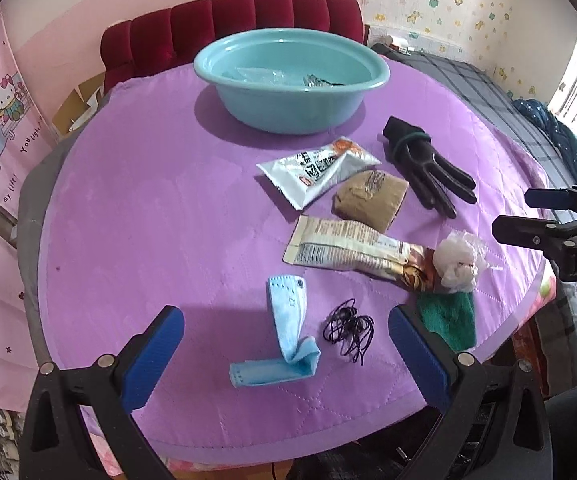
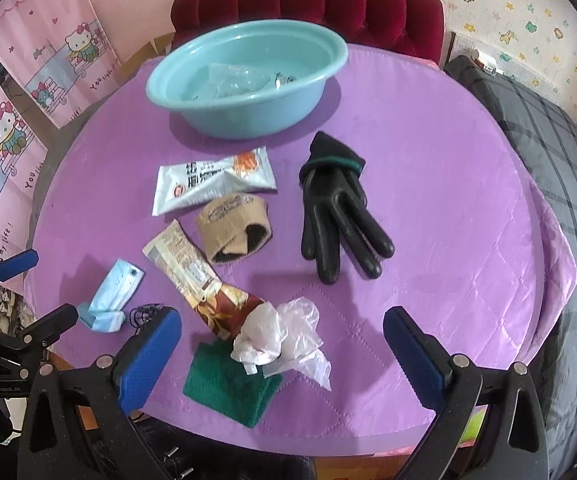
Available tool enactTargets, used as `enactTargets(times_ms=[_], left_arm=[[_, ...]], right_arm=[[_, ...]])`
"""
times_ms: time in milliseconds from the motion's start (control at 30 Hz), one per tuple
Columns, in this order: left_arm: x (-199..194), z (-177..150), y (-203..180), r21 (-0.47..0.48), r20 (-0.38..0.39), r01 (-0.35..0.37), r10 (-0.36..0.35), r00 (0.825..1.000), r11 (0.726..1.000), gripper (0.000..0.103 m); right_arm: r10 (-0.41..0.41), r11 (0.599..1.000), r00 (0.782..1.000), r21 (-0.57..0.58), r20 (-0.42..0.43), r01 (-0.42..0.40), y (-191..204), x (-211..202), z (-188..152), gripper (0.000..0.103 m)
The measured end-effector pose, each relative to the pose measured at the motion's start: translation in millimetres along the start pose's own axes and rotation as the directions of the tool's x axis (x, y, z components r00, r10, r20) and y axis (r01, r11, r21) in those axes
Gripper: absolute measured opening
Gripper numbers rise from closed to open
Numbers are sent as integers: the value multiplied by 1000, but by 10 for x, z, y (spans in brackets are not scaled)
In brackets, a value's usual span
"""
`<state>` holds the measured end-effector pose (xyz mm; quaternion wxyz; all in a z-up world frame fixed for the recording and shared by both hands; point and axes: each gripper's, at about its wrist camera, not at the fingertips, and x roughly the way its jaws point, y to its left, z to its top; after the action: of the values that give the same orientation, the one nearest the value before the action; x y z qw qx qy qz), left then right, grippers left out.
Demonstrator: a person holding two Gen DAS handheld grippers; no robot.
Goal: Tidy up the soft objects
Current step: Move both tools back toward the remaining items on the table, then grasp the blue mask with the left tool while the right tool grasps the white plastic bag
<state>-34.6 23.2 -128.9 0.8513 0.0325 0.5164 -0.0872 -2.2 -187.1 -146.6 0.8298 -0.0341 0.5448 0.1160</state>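
The left claw (image 1: 284,356) is spread wide and empty above the near rim of the round purple surface (image 1: 148,208), its blue pads on either side of one folded blue face mask (image 1: 284,344) and one tangle of black cord (image 1: 348,330). The right claw (image 2: 280,356) is likewise spread and holds nothing; between its pads lie one crumpled white plastic bag (image 2: 280,334) and, partly under it, one green cloth (image 2: 228,384) at the near edge.

Bare purple cover lies open to the left of the mask and to the right of the one black glove (image 2: 336,208), out to the rim.

Further in, four things lie close together: a brown-and-cream snack wrapper (image 2: 200,280) touching the plastic bag, a brown cardboard sleeve (image 2: 232,228) just beside it, a white sachet (image 2: 212,184) behind that, and the glove to their right.

At the far edge stands one teal basin (image 2: 248,80). It holds clear plastic film (image 2: 232,80) and a small dark, shiny item too blurred to name.
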Motion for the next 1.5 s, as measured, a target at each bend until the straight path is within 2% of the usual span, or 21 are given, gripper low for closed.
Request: enactTargets(times_ms=[567, 800, 933, 1000, 1033, 1067, 1100, 1133, 1167, 1233, 1333, 1500], left_arm=[[470, -261, 147, -13, -119, 14, -16, 993, 1000, 103], [658, -359, 184, -6, -169, 12, -13, 986, 1000, 103], [648, -335, 164, 6, -160, 18, -17, 987, 1000, 103], [642, -318, 152, 6, -161, 33, -31, 986, 999, 95], [649, -298, 134, 9, -162, 38, -36, 986, 999, 81], [650, -286, 118, 16, -162, 38, -35, 986, 999, 58], [644, -282, 111, 19, -159, 40, -36, 987, 999, 45], [644, -279, 107, 19, -158, 48, -44, 986, 999, 23], [649, -272, 101, 12, -162, 64, -61, 985, 998, 21], [663, -262, 91, 7, -170, 76, -74, 983, 997, 19], [612, -238, 100, 4, -156, 84, -82, 984, 996, 18], [512, -185, 116, -21, -132, 96, -97, 986, 995, 18]], right_arm=[[13, 1000, 987, 26, -158, -9, -77, 649, -158, 103], [13, 999, 980, 40, -198, -5, -157, 881, -245, 103], [26, 999, 981, 52, -195, -16, -160, 889, -259, 103], [26, 998, 983, 52, -181, -17, -159, 861, -243, 103], [32, 998, 983, 55, -179, -23, -156, 855, -243, 101], [39, 998, 984, 61, -174, -29, -155, 840, -232, 96], [49, 997, 985, 65, -168, -39, -166, 823, -233, 80], [60, 997, 984, 61, -167, -50, -167, 809, -235, 61], [63, 997, 985, 58, -163, -54, -148, 795, -215, 57], [68, 997, 986, 51, -152, -60, -142, 745, -192, 43], [59, 998, 989, 38, -137, -55, -150, 678, -171, 36], [55, 998, 991, 27, -119, -52, -119, 600, -132, 35]])
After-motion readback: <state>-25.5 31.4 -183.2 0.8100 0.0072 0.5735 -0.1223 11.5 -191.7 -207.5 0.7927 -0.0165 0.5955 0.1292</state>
